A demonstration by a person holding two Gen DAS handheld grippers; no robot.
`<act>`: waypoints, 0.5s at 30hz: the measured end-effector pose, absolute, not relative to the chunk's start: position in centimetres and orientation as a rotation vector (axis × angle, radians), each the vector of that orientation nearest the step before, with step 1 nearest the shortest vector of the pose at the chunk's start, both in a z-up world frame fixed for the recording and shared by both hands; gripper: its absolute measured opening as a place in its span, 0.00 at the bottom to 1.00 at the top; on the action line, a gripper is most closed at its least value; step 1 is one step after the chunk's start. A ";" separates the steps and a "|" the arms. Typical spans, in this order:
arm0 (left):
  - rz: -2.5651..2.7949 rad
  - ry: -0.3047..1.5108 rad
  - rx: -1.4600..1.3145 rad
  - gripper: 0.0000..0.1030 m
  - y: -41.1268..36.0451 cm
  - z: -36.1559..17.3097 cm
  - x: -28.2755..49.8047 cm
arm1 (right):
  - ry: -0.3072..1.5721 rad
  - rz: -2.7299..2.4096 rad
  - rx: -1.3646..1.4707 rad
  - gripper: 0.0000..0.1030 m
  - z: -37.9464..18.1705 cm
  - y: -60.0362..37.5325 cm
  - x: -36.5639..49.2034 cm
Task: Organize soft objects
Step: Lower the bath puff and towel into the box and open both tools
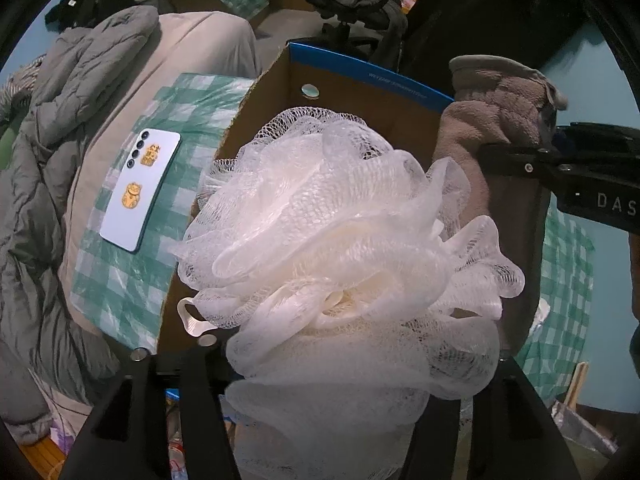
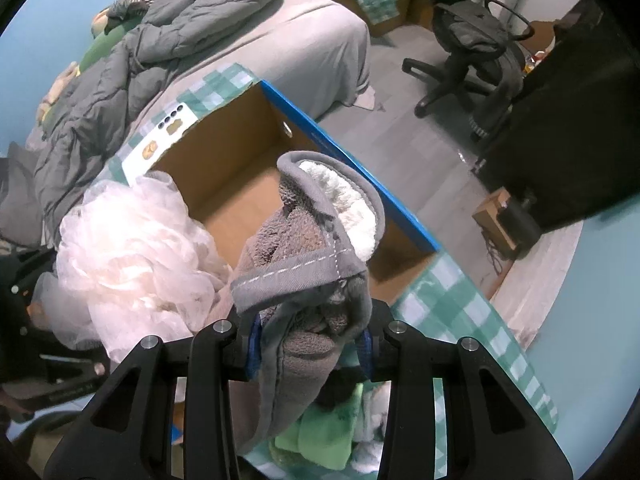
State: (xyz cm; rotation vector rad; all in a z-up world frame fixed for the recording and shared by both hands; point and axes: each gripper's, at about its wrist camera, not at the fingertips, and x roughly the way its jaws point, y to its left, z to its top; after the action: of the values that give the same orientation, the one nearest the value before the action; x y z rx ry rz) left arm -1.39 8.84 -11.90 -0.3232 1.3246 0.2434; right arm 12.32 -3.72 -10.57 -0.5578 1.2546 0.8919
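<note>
White mesh sponge: a puffy bath loofah, filling the near field of the left wrist view; it sits between the black fingers of the left gripper, above the open box.
Left gripper state: the mesh hides the pads, so whether they press on the sponge or stand off it cannot be told.
Grey slipper: plush, with a white fleecy lining and a stitched grey trim; it hangs toe-down over the near edge of the box.
Right gripper: clenched on the slipper, blue pads pressing its grey fabric from both sides.
Relation of the two objects: sponge and slipper lie just beside each other, the sponge to the left in the right wrist view.
Cardboard box: open-topped, brown inside with a blue rim; the visible part of its floor is bare.
Green checked cloth: spread beneath and beside the box.
White phone: face down on the cloth, with gold stickers, left of the box.
Grey duvet: rumpled on the bed beyond.
Office chair: black, on the floor, farthest off.
</note>
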 end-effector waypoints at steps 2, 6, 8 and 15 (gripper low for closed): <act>0.267 1.333 -0.306 0.61 9.0 -12.1 -1.2 | 1.244 0.892 -0.567 0.44 -10.7 -3.3 12.3; 0.305 1.336 -0.312 0.69 9.6 -11.9 -1.3 | 1.213 0.895 -0.576 0.64 -10.7 -2.7 12.3; 0.319 1.317 -0.313 0.74 9.9 -11.4 -1.4 | 1.200 0.898 -0.583 0.68 -10.6 -2.4 12.2; 0.330 1.275 -0.294 0.77 10.2 -9.7 -1.5 | 1.162 0.896 -0.582 0.73 -9.5 -2.6 12.0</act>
State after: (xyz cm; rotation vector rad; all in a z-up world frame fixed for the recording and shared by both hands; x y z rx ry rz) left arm -1.47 10.25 -9.72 -0.2937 1.2751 0.3302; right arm 12.04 -2.62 -9.46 -0.5822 1.1624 0.8955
